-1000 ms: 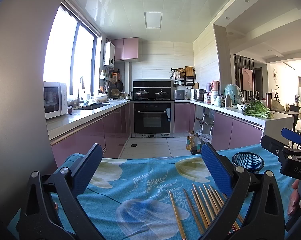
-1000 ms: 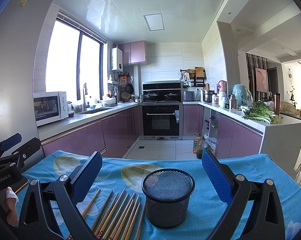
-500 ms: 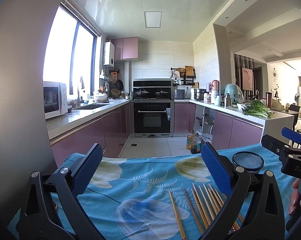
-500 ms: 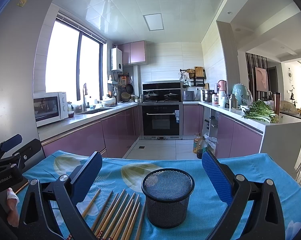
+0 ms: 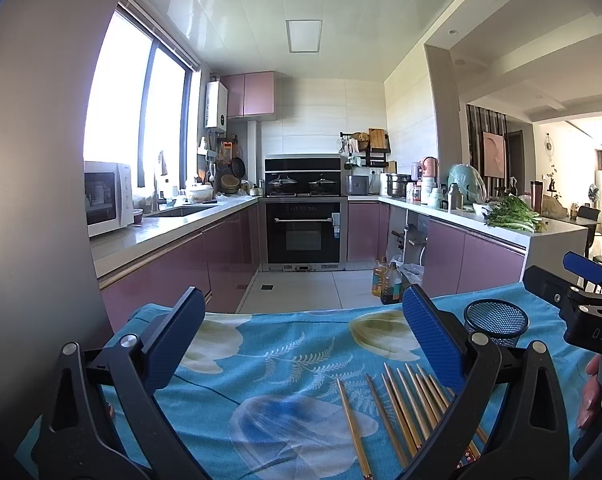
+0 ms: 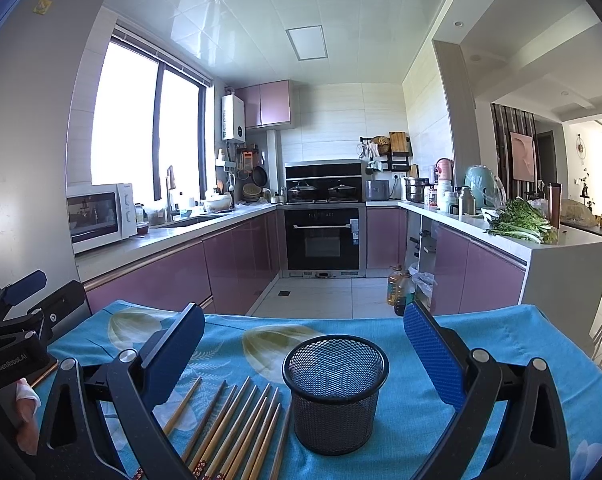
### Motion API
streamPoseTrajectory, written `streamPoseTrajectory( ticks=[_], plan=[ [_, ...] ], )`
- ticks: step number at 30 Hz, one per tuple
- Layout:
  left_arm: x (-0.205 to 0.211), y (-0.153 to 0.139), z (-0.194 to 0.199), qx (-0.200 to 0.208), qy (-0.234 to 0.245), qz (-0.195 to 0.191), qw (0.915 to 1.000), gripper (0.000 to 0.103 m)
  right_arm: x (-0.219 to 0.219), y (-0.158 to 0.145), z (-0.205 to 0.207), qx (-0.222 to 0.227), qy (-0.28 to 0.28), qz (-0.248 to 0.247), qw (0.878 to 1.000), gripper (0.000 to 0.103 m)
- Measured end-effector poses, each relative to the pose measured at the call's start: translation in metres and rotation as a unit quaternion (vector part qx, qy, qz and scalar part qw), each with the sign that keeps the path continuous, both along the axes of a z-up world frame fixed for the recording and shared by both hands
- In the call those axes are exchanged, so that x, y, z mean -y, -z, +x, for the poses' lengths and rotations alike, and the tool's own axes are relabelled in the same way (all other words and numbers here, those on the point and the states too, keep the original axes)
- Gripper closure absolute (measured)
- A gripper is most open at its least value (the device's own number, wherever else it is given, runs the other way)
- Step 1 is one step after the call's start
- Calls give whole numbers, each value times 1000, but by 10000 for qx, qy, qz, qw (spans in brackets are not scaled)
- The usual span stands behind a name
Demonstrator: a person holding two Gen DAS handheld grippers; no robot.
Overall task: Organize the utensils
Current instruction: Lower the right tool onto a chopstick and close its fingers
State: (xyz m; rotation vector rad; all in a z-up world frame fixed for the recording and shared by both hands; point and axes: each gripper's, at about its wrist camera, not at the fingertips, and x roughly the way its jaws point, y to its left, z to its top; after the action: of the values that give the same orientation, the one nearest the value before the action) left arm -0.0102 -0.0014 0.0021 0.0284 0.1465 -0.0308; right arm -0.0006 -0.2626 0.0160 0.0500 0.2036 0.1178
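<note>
Several wooden chopsticks [image 5: 405, 404] lie side by side on the blue flowered tablecloth [image 5: 285, 364], low and right of my left gripper [image 5: 301, 312], which is open with nothing between its fingers. A black mesh holder [image 5: 496, 322] stands upright to their right. In the right wrist view the same mesh holder [image 6: 335, 392] stands just in front of my open right gripper [image 6: 304, 320], roughly centred between the fingers and apart from both. The chopsticks [image 6: 237, 420] lie directly left of it, under the left finger. The holder looks empty.
The table's far edge [image 6: 341, 316] drops to a tiled kitchen floor with oil bottles [image 6: 399, 288]. Purple cabinets, an oven [image 6: 323, 238] and counters stand beyond. A hand [image 5: 593, 396] holds the right gripper at the left wrist view's right edge.
</note>
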Motion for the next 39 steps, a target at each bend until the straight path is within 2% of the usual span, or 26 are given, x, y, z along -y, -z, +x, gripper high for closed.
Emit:
streamPoseTrajectory(
  ticks=[9, 15, 19, 25, 30, 35, 39],
  plan=[
    [4, 3, 4, -142, 63, 30, 9999, 6, -2, 3, -1, -94, -218, -30, 9997, 6],
    [5, 11, 15, -496, 250, 40, 9984, 6, -11, 8, 0, -464, -832, -89, 9954, 7],
    [11, 27, 30, -1011, 430, 242, 9937, 6, -25, 25, 7, -1003, -1240, -283, 9868, 20],
    [16, 54, 50, -1687, 731, 386, 9822, 6, -37, 55, 23, -1961, -1535, -433, 9675, 44],
    [22, 75, 63, -2070, 995, 565, 9716, 7, -33, 76, 38, -2521, -1436, -427, 9560, 59],
    [29, 93, 79, -2576, 1214, 614, 9566, 22, -24, 90, 51, -2862, -1220, -332, 9498, 68],
    [31, 110, 95, -3059, 1352, 544, 9408, 35, -20, 97, 59, -3069, -1127, -355, 9444, 71]
  ],
)
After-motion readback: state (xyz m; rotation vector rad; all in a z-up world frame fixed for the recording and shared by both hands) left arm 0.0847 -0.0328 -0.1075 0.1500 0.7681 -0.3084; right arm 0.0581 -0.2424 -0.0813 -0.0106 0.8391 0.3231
